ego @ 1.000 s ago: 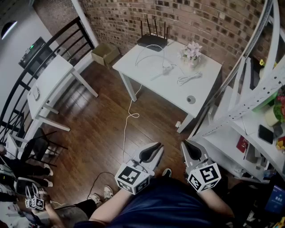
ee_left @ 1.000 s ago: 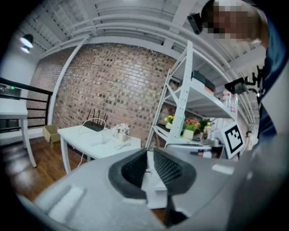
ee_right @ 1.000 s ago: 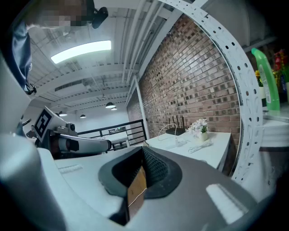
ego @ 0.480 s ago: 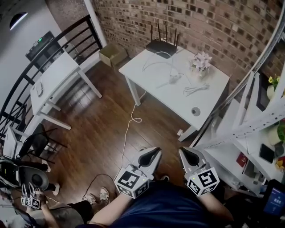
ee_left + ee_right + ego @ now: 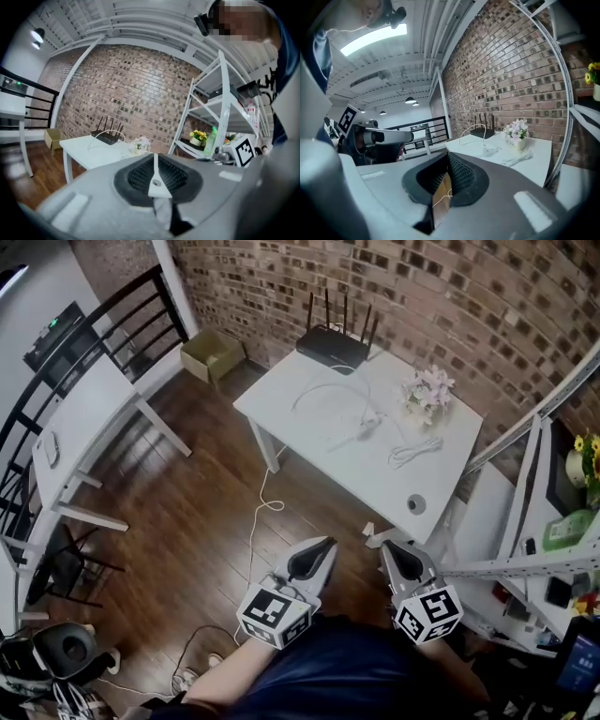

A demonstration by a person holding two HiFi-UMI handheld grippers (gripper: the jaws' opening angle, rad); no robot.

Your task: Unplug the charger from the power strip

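Observation:
On the white table (image 5: 309,413) ahead lies a white power strip (image 5: 349,434) with a white charger (image 5: 371,421) plugged in at its end; small and hard to make out. A white cord (image 5: 257,521) drops from the table to the floor. My left gripper (image 5: 323,542) and right gripper (image 5: 387,547) are held side by side over the wooden floor, well short of the table and pointing at it. The left gripper's jaws have just been closing; its tips (image 5: 155,164) meet with nothing between them. The right gripper (image 5: 449,157) is shut and empty too.
On the table are a black router (image 5: 333,345), a pot of flowers (image 5: 427,390) and a loose coiled white cable (image 5: 414,451). White metal shelving (image 5: 534,521) stands to the right, a second white table (image 5: 75,427) and a black railing to the left, a cardboard box (image 5: 208,354) by the brick wall.
Both grippers have been carried forward across the floor toward the white table, which now looks nearer. Neither has taken hold of anything.

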